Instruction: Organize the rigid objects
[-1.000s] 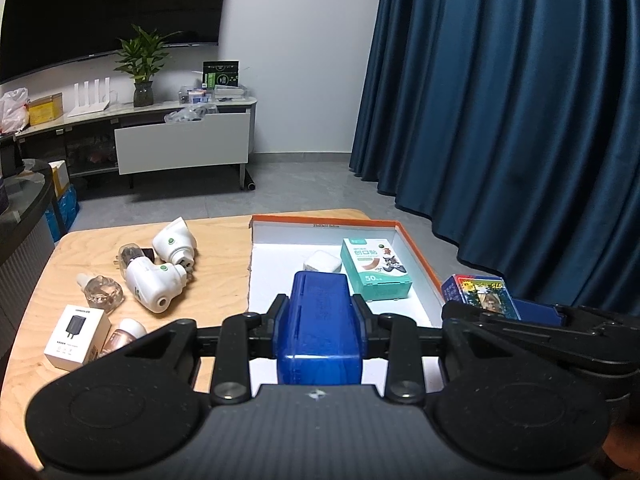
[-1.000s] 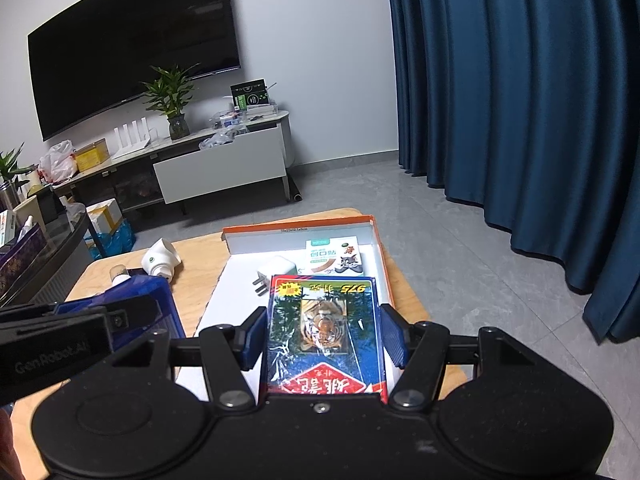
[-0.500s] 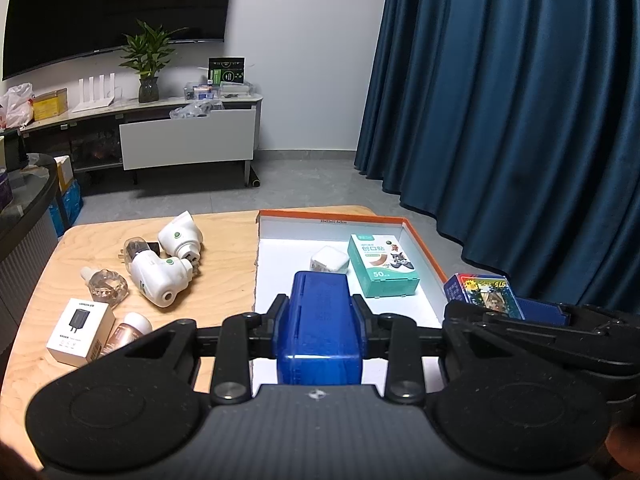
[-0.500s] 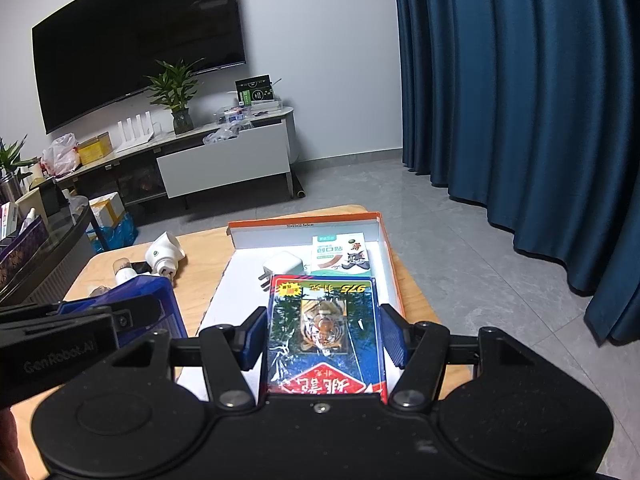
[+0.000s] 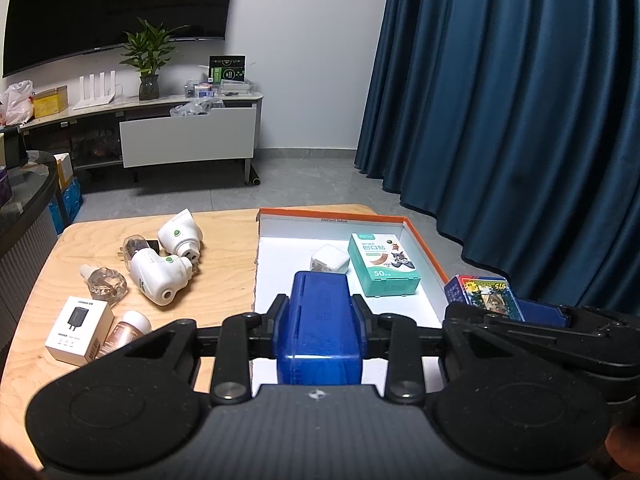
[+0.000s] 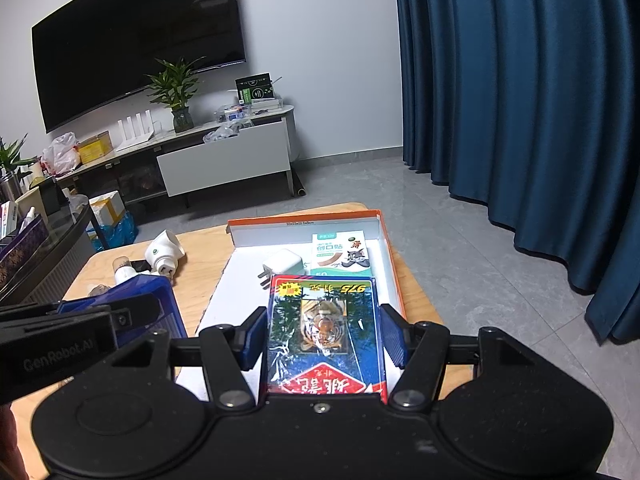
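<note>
over tray (image 5: 424,240), left jaws clamp blue box (image 5: 320,320), right jaws grip tiger box (image 6: 324,328)

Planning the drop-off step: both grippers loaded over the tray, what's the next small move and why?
Probably lower the right gripper and release the tiger box on the tray's bare near floor. The adhesive bandage box and white charger fill the far end; the left gripper holds a blue box.
</note>
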The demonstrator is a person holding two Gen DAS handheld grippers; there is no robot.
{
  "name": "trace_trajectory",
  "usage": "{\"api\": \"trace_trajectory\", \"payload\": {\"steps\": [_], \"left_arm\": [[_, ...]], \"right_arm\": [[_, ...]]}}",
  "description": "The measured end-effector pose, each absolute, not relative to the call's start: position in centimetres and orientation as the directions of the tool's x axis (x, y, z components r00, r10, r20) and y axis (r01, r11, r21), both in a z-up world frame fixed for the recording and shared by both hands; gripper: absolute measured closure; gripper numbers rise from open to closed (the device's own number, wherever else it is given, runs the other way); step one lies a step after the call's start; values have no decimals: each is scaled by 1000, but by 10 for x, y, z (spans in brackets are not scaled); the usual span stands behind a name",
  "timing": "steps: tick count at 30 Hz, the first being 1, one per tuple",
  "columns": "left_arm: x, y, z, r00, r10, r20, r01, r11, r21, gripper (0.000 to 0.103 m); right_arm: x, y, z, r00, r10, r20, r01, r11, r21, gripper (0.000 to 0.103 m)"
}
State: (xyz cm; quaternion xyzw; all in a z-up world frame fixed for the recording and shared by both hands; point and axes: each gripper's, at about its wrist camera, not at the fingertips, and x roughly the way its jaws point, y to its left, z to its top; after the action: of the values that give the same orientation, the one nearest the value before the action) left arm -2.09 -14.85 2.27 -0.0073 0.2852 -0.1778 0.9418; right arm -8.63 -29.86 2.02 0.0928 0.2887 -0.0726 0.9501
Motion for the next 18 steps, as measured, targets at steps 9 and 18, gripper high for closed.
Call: {"api": "trace_trajectory", "payload": {"steps": [9,18], "left_arm": [[-20,-148,22,772,-341,-536,332,936,-118,69],[-17,-148,21,773,-336,-538,325,938,-119,69]], "right_arm": [[-86,-299,20,821,-84,-565,191,972,134,32],[-86,-298,19,820,-83,-566,191,973,133,32]]}}
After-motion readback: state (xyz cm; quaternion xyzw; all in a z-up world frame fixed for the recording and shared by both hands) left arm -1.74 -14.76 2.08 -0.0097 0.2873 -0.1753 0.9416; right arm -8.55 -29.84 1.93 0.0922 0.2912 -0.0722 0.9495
